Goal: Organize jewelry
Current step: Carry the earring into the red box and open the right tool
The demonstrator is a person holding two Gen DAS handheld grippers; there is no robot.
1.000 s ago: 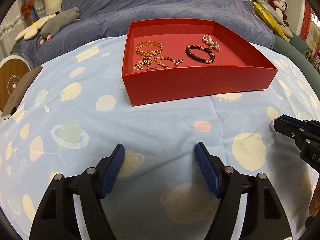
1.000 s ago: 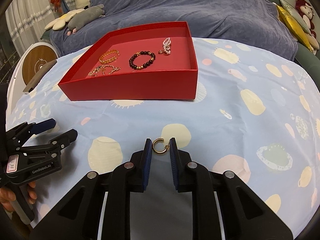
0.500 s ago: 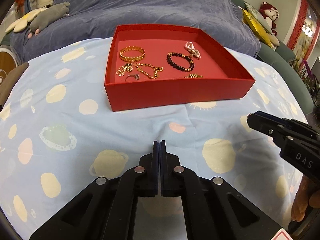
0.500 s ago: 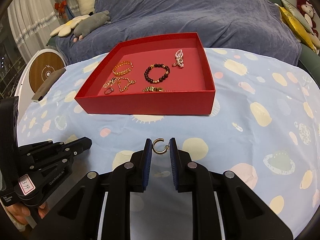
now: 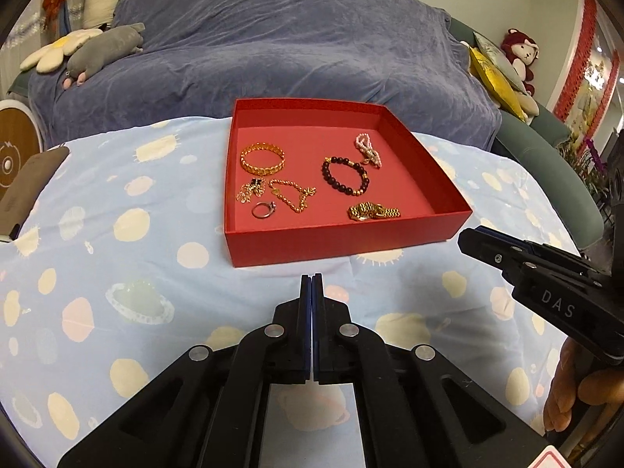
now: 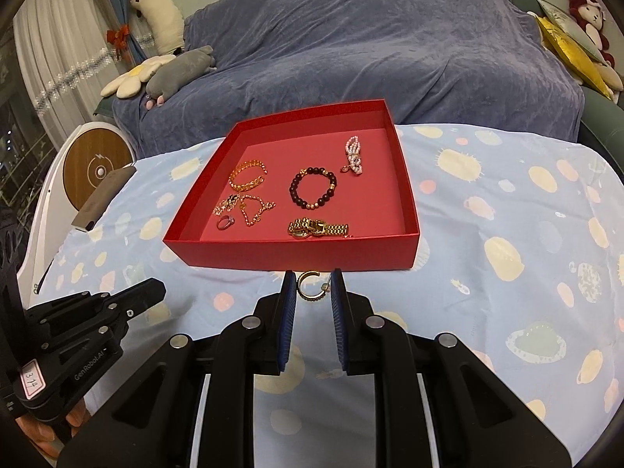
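A red box (image 5: 343, 243) (image 6: 296, 255) stands on the spotted blue cloth. It holds a gold bangle (image 5: 262, 159), a dark bead bracelet (image 5: 345, 175), a pearl piece (image 5: 366, 150), a gold chain (image 5: 290, 193), a ring (image 5: 264, 210) and a gold watch band (image 5: 372, 210). My right gripper (image 6: 312, 290) is shut on a gold hoop earring (image 6: 310, 288), held above the cloth just short of the box's near wall. My left gripper (image 5: 312, 284) is shut and empty, in front of the box. The right gripper also shows in the left wrist view (image 5: 474, 240).
A sofa under a blue-grey cover (image 5: 273, 50) lies behind the table, with plush toys (image 5: 101, 48) at the left and cushions (image 5: 495, 74) at the right. A brown flat object (image 6: 103, 199) lies at the cloth's left edge. The left gripper (image 6: 144, 296) sits low left in the right wrist view.
My left gripper closed from wide open. Both grippers rose, so the box's inside shows more. The right gripper kept the earring and moved toward the box.
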